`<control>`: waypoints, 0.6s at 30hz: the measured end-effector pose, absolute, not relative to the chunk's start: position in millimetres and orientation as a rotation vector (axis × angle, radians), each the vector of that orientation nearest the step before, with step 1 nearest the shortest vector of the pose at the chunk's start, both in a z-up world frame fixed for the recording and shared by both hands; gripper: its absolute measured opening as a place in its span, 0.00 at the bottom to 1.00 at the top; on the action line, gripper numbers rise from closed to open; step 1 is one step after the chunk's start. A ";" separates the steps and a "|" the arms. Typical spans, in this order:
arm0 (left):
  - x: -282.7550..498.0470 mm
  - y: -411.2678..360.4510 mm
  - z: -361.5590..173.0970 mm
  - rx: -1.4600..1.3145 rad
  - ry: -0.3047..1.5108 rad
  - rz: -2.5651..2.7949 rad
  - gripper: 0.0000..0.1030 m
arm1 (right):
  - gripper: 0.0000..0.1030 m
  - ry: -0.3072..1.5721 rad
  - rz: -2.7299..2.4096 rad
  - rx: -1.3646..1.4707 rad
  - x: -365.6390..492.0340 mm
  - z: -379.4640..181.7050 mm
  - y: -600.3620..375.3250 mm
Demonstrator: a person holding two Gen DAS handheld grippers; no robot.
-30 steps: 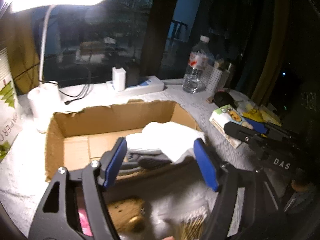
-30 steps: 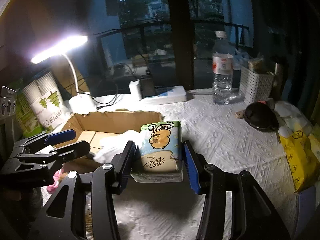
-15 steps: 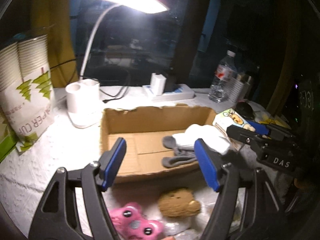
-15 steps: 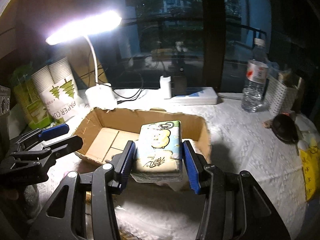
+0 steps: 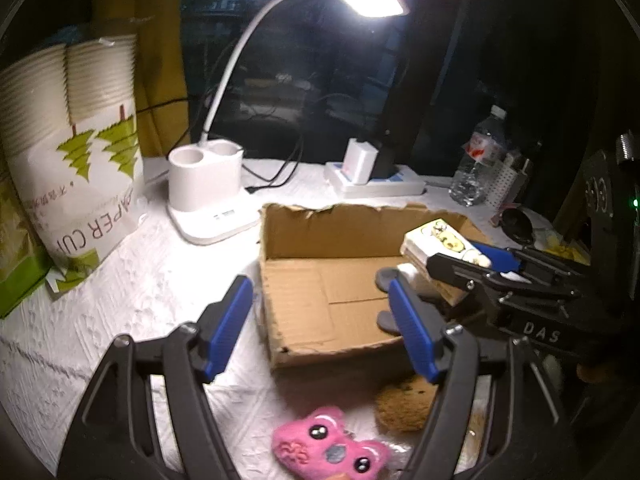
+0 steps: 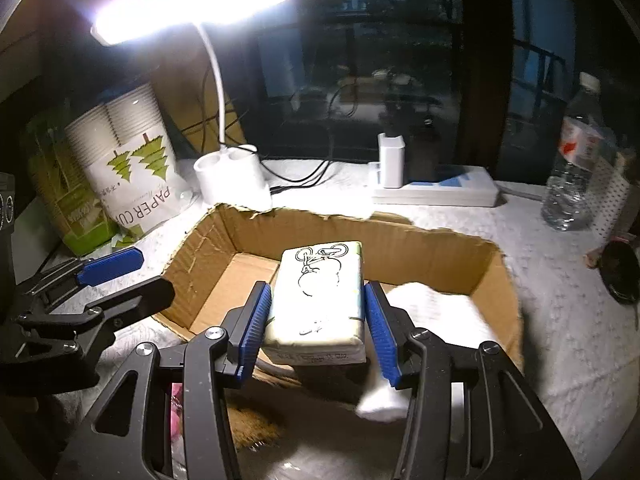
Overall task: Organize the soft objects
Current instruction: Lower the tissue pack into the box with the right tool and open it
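Note:
My right gripper (image 6: 316,330) is shut on a tissue pack (image 6: 318,300) with a cartoon print and holds it above the open cardboard box (image 6: 400,240). A white cloth (image 6: 432,308) and grey socks (image 5: 386,280) lie in the box. My left gripper (image 5: 320,332) is open and empty, raised over the box's near left corner (image 5: 280,320). A pink plush toy (image 5: 328,452) and a brown plush (image 5: 404,404) lie on the table in front of the box. The right gripper with the pack (image 5: 440,240) shows at the right of the left wrist view.
A white desk lamp base (image 5: 204,196) and a paper-cup sleeve (image 5: 76,152) stand at the left. A power strip (image 6: 436,192), water bottle (image 6: 572,176) and white basket (image 6: 612,200) stand behind the box. A black round object (image 6: 620,276) lies at the right.
My right gripper has carried the tissue pack forward and left over the box. My left gripper has drawn back and swung left, bringing the plush toys and the lamp base into view.

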State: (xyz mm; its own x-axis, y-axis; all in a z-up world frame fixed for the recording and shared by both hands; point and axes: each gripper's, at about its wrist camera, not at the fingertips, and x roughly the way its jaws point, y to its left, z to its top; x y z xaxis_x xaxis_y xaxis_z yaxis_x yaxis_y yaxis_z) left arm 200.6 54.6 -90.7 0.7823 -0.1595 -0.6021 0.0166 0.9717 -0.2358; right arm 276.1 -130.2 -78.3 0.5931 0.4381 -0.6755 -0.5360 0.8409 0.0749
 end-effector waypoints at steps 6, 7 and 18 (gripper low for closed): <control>203.1 61.5 -96.8 -0.240 0.677 -0.080 0.70 | 0.49 0.773 0.584 -0.141 283.7 -88.0 -118.9; 203.2 62.5 -97.3 -0.241 0.678 -0.079 0.70 | 0.49 0.777 0.586 -0.134 285.1 -89.0 -118.3; 189.6 65.3 -89.3 -0.252 0.650 -0.068 0.70 | 0.55 0.743 0.576 -0.138 275.2 -76.2 -122.9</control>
State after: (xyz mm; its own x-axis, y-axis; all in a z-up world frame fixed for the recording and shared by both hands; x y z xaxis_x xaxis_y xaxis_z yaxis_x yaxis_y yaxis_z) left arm 189.6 65.3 -89.3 0.7950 -0.1411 -0.5900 -0.0164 0.9672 -0.2534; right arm 275.2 -122.9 -76.2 0.5905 0.4454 -0.6730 -0.5402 0.8377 0.0804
